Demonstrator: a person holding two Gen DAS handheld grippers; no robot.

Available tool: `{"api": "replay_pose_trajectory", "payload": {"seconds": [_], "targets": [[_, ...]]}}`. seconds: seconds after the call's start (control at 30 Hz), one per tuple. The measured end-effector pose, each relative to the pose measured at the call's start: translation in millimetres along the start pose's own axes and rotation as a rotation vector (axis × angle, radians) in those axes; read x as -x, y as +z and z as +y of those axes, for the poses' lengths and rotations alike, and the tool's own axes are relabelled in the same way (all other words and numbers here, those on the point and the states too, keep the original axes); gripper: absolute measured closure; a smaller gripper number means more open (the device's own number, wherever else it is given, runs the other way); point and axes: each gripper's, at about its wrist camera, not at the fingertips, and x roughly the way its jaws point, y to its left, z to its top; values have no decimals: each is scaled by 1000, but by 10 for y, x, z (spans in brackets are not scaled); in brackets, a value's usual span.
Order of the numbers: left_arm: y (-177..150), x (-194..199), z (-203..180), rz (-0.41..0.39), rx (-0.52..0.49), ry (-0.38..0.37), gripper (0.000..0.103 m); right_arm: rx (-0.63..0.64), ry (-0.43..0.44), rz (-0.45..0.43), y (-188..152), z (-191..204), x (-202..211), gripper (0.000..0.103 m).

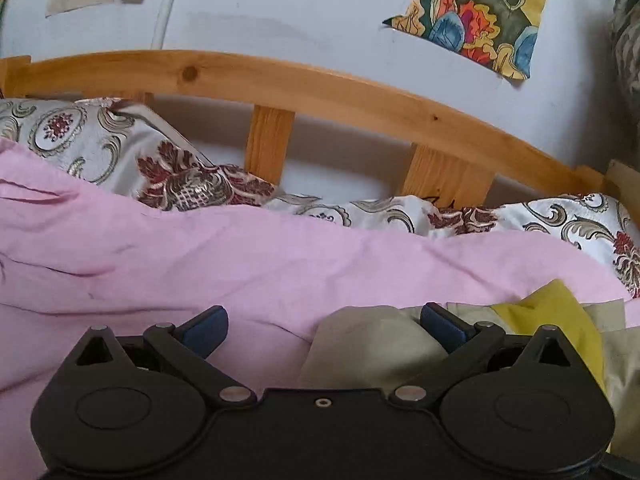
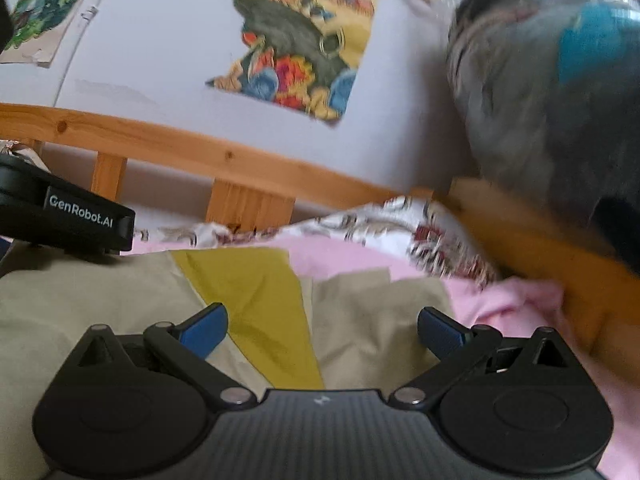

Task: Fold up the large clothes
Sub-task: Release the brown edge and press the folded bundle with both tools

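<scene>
My left tool stands at its widest with nothing between its blue pads, pointed a little downward over the bed, the left edge of the beige-and-mustard garment lying just beyond it on the pink sheet. My right tool is spread wide as well, empty, hovering low over the same garment, where the mustard panel runs between two beige ones; the left tool's black body shows at the far left of that view. The garment lies loosely spread across the near part of the bed, its far edge short of the patterned pillows and the wooden headboard rail. I judge the cloth light, soft and limp: it will sag and crease wherever it goes unsupported, and the sheet beneath could bunch up with it. The sound hold is a pinch on an outer edge or corner, one tool to each side, taking the garment's layer alone.
</scene>
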Motion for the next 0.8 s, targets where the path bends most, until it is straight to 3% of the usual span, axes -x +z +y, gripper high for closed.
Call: {"api": "replay_pose_trajectory", "payload": {"seconds": [0.17, 0.3, 0.37, 0.43, 0.53, 0.7, 0.8], "targets": [[-22, -116, 22, 42, 19, -47, 1, -34, 20, 41, -74, -49, -90, 0], [61, -156, 217, 110, 107, -161, 1, -50, 44, 56, -70, -80, -101, 0], [121, -76, 268, 113, 97, -176, 1, -86, 93, 76, -33, -161, -105, 0], [172, 90, 304, 78, 62, -172, 1, -87, 105, 80, 74, -231, -1, 0], [216, 398, 430, 22, 38, -172, 1, -58, 67, 15, 203, -231, 366, 0], [208, 772, 693, 18, 44, -105, 1, -41, 114, -58, 277, -34, 959, 0], [147, 892, 863, 40, 64, -74, 1, 96, 115, -91, 115, 256, 1045, 0]]}}
